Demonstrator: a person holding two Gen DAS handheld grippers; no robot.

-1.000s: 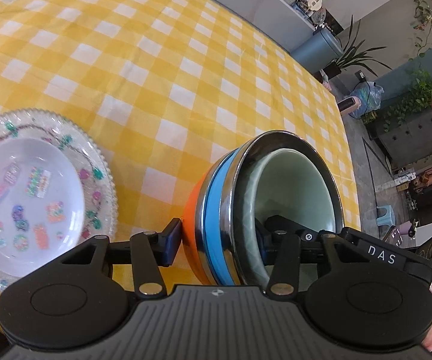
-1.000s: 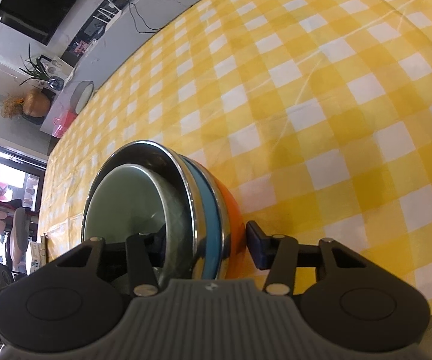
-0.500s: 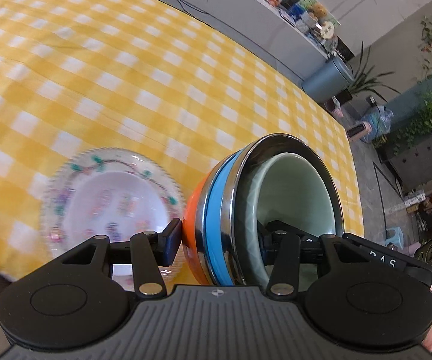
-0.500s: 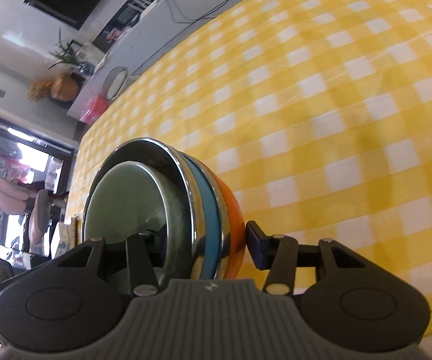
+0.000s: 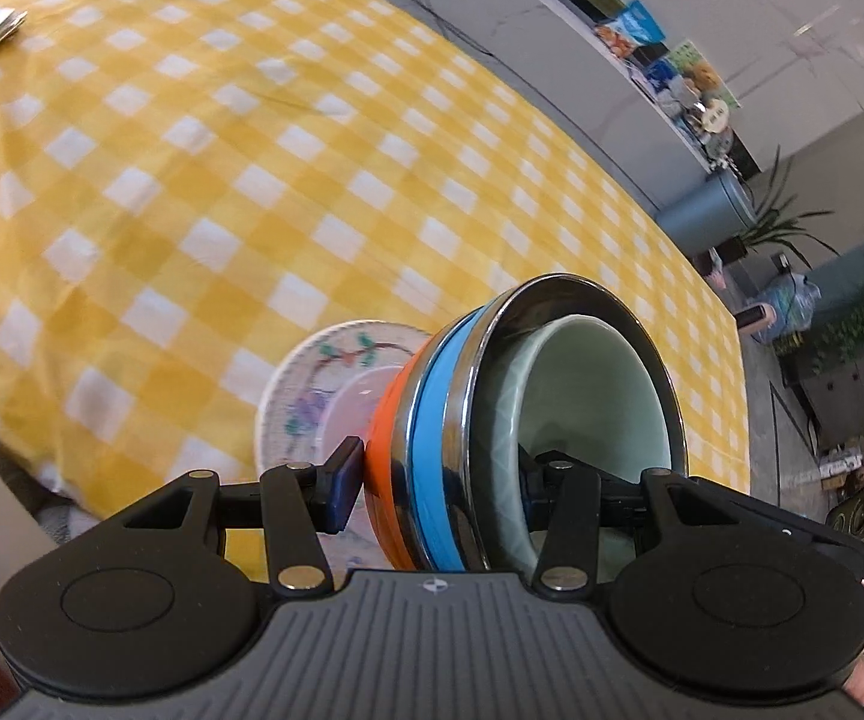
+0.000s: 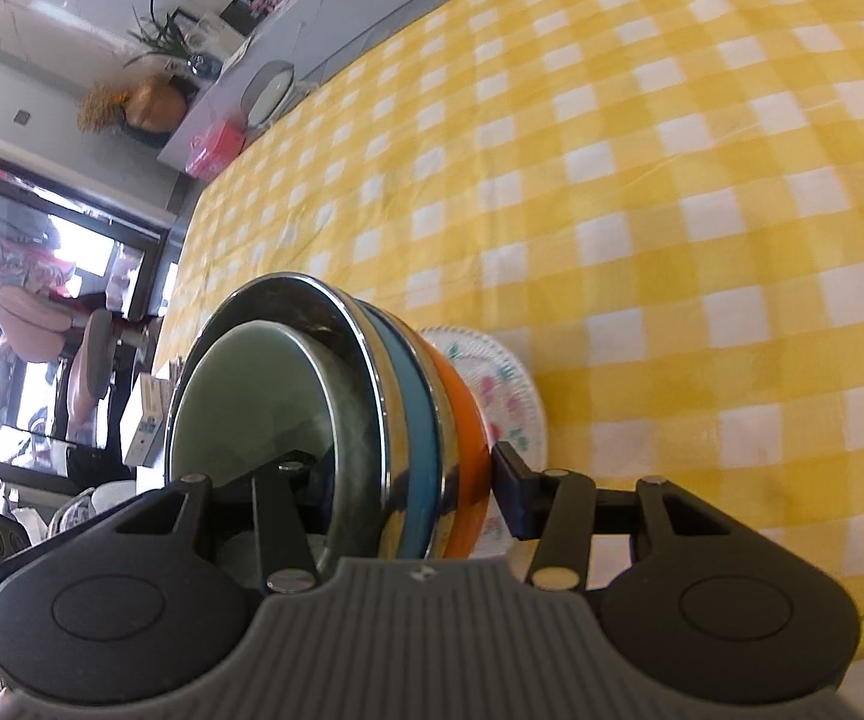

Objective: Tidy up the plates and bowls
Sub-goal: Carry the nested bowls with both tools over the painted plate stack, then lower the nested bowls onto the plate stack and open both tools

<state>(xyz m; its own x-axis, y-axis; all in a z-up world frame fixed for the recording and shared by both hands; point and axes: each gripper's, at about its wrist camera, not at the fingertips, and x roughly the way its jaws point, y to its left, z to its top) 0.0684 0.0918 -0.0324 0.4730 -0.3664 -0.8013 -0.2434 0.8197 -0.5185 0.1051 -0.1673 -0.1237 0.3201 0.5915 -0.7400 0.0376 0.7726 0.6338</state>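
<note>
Stack of nested bowls (image 5: 462, 450), held clear above the yellow checked tablecloth (image 5: 192, 180) — orange outermost, then blue, then steel, with a pale green bowl (image 5: 600, 396) innermost. Left view alone shows a shelf of packets (image 5: 666, 66) and a grey bin (image 5: 708, 210); right view alone shows a round clock (image 6: 269, 93) and a window. Left gripper (image 5: 438, 492) and right gripper (image 6: 402, 480) each stand part-open, clamped across the stack's wall, one finger inside, one outside. A flowered plate (image 5: 336, 378) lies on the cloth beneath the stack.
</note>
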